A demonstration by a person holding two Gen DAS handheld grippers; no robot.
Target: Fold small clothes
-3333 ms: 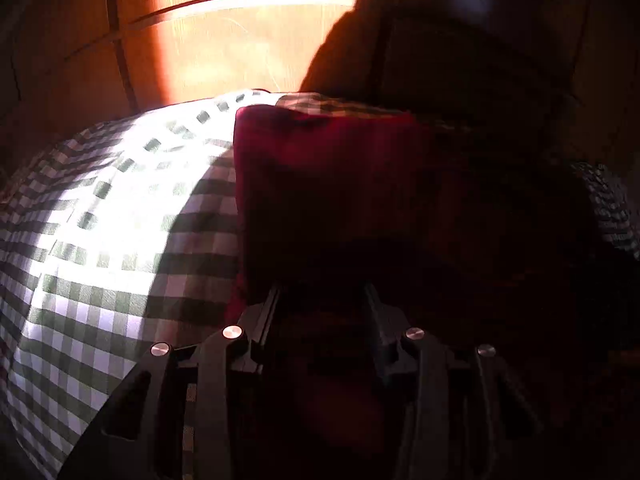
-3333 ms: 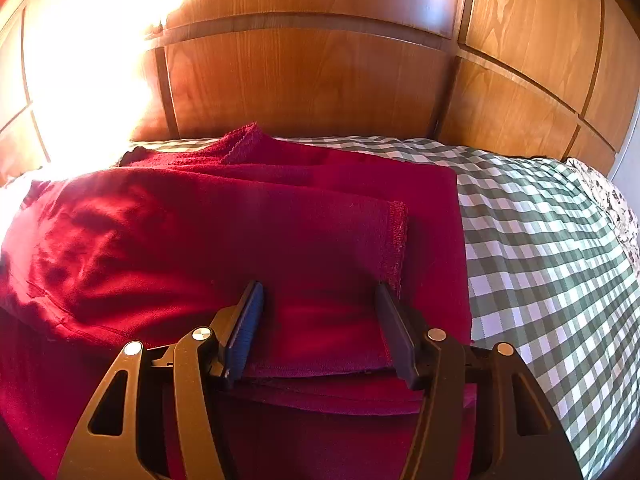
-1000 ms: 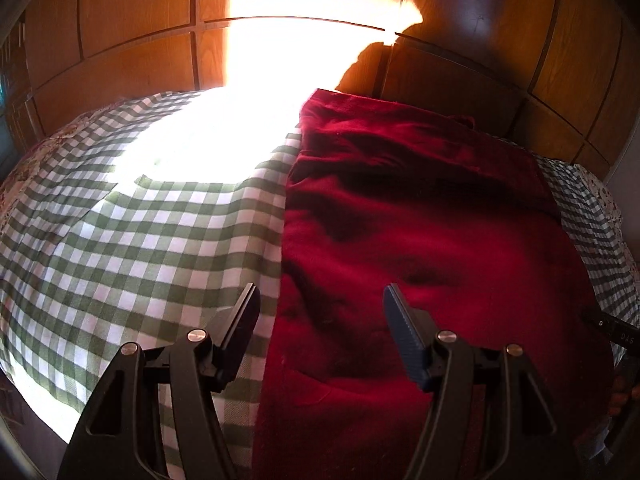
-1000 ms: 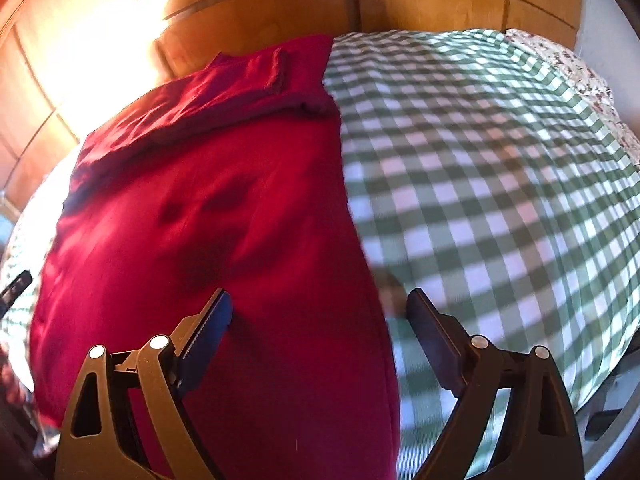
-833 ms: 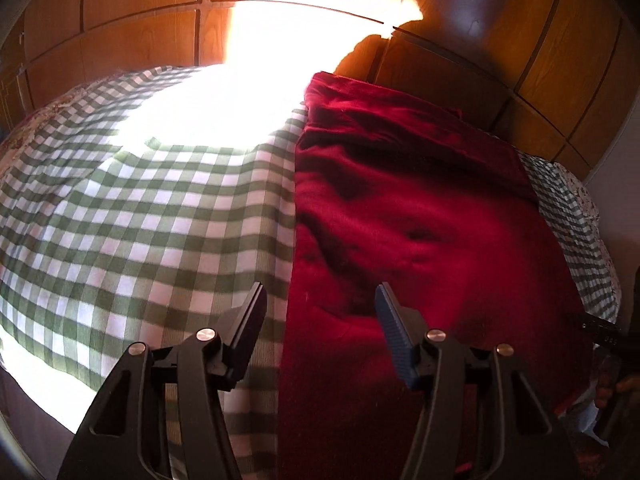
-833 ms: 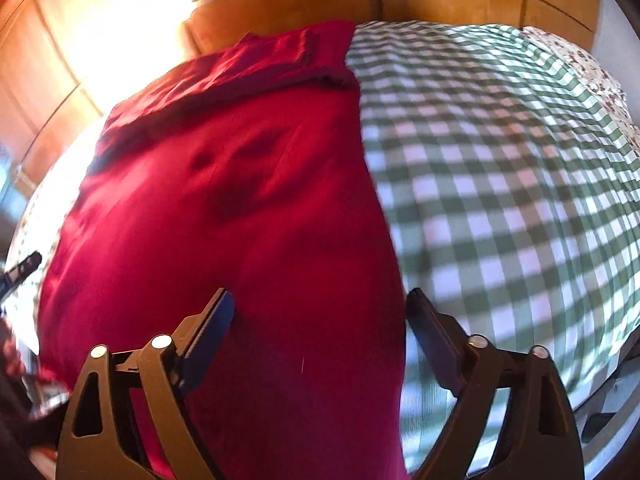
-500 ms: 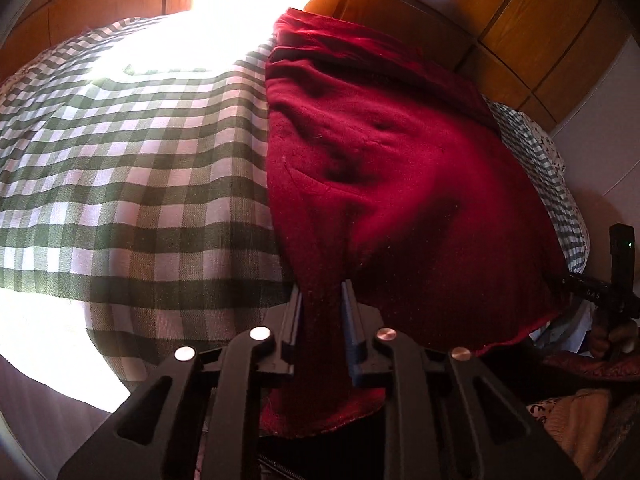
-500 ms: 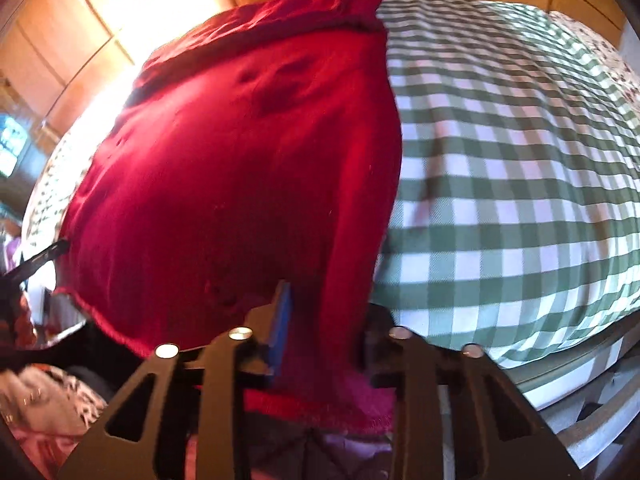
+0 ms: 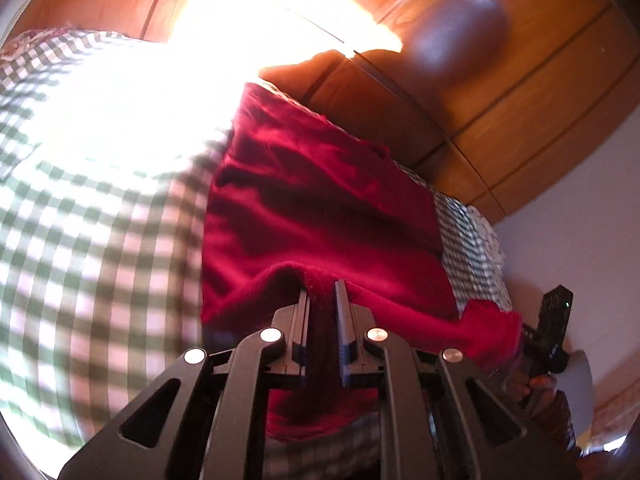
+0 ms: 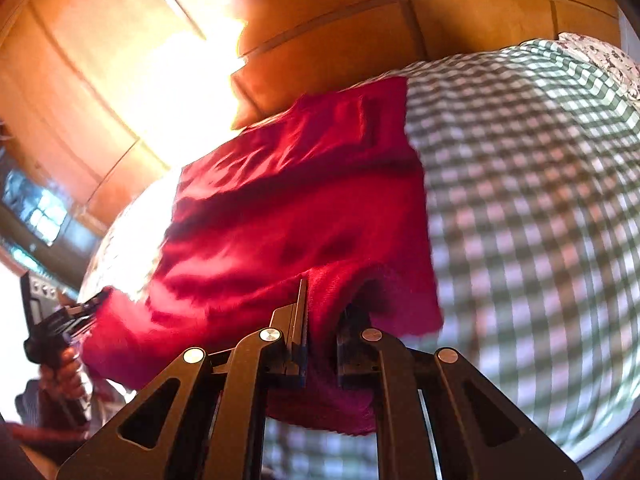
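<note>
A dark red garment [image 9: 320, 208] lies on the green-and-white checked bedcover [image 9: 100, 220]. My left gripper [image 9: 322, 292] is shut on the garment's near left corner and holds it raised. My right gripper [image 10: 322, 292] is shut on the near right corner of the red garment [image 10: 288, 208] and holds it raised too. The near hem hangs between the two grippers. In the left wrist view the right gripper [image 9: 548, 336] shows at the far right with red cloth in it. In the right wrist view the left gripper [image 10: 60, 320] shows at the far left.
A wooden panelled headboard [image 10: 400, 32] stands behind the bed, with strong sun glare on it [image 9: 260, 8]. The checked bedcover [image 10: 540, 200] spreads to the right of the garment. A floral pillow [image 10: 600, 56] lies at the far right corner.
Both grippers have gone from open over the garment's near edge to shut on its two near corners. They have since lifted the hem up off the bed.
</note>
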